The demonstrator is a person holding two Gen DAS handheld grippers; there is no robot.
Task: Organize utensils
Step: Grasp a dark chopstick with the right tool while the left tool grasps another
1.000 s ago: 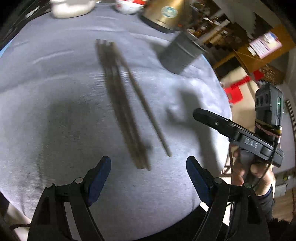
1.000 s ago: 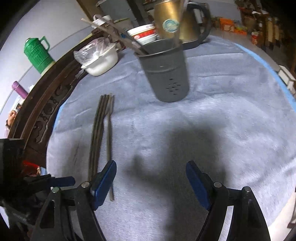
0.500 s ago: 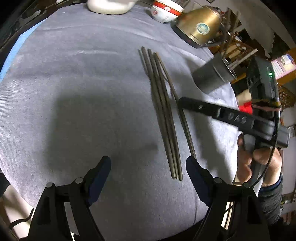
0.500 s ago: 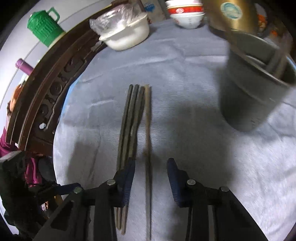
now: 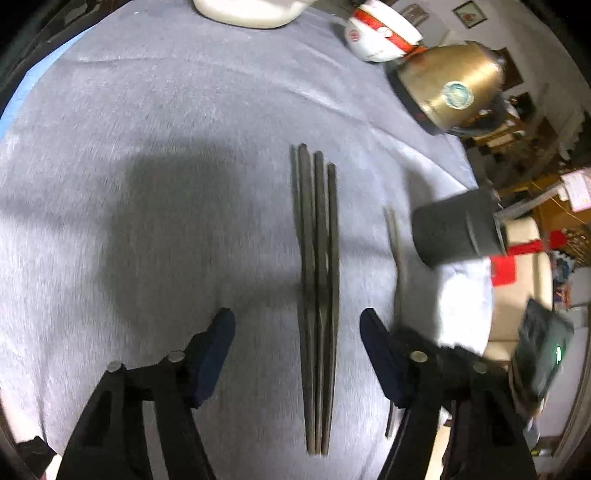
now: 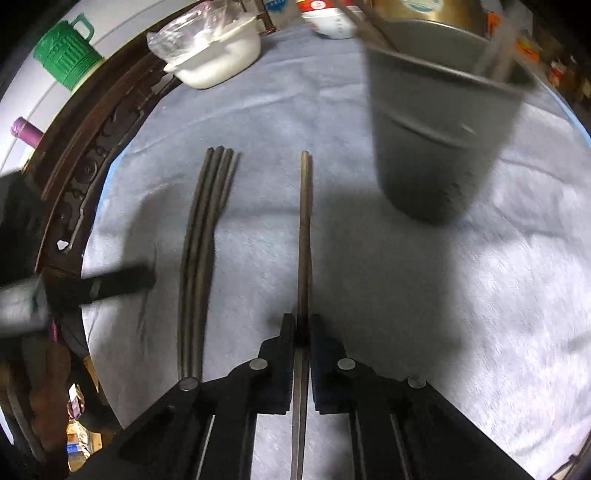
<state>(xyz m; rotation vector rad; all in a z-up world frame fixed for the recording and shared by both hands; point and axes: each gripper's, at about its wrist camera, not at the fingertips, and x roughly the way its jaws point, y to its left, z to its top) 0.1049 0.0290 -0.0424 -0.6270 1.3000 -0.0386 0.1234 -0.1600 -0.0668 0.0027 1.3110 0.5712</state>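
Several dark chopsticks [image 5: 318, 258] lie bundled side by side on the grey tablecloth [image 5: 147, 147]; they also show in the right wrist view [image 6: 201, 251]. My left gripper [image 5: 297, 339] is open and straddles their near part. My right gripper [image 6: 302, 328] is shut on a single chopstick [image 6: 304, 229], which points forward, apart from the bundle. That chopstick also shows blurred in the left wrist view [image 5: 395, 243]. The grey utensil holder [image 6: 439, 136] stands ahead to the right with several sticks in it; it also shows in the left wrist view [image 5: 454, 236].
A brass kettle [image 5: 447, 85], a red-and-white bowl [image 5: 380, 35] and a white bowl [image 6: 218, 55] covered with plastic stand at the table's far side. A green thermos [image 6: 66, 55] stands beyond the carved wooden table rim [image 6: 85, 155].
My right gripper has closed on the single chopstick and drawn it away from the bundle. My left gripper has moved over the bundle, jaws still open.
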